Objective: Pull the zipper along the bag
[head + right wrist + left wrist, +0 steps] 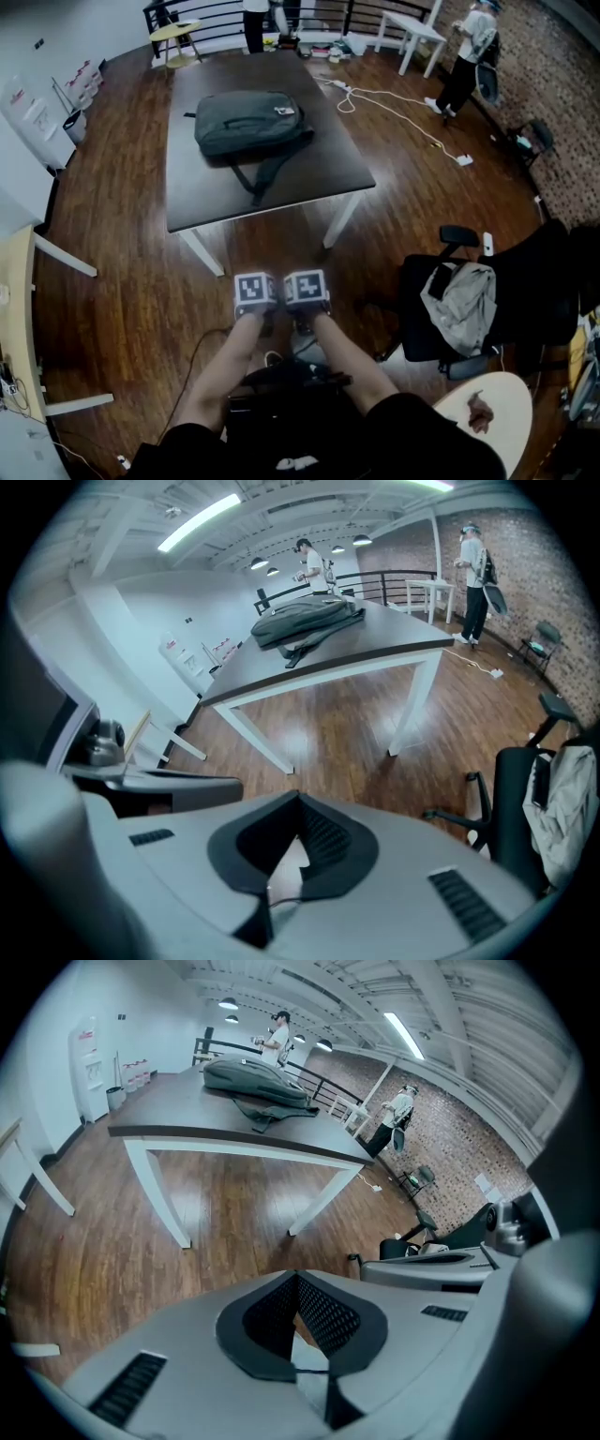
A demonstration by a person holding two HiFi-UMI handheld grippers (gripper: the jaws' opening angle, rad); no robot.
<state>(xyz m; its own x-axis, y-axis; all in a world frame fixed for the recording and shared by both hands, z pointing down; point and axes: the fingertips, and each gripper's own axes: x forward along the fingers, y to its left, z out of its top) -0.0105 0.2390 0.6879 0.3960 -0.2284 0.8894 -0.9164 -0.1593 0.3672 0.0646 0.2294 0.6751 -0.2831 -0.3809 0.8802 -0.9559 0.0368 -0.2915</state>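
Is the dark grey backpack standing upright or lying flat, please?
Lying flat: the dark grey fabric backpack rests broadside on the dark rectangular table.

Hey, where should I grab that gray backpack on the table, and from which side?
Probably the strap trailing from the backpack toward the table's near edge, coming from that near side: it lies loose and thin enough for the jaws.

— What colours are in front of you?
— My left gripper [298,1283] and right gripper [300,803]: grey shells, black cross-hatched pads, marker cubes [255,291] in black-and-white squares. Backpack [251,124]: dark grey-green. Table [314,178]: dark brown top, white legs.
— And below?
— Floor [122,281]: reddish-brown planks. Office chair [525,281]: black; the jacket [459,305]: pale grey.
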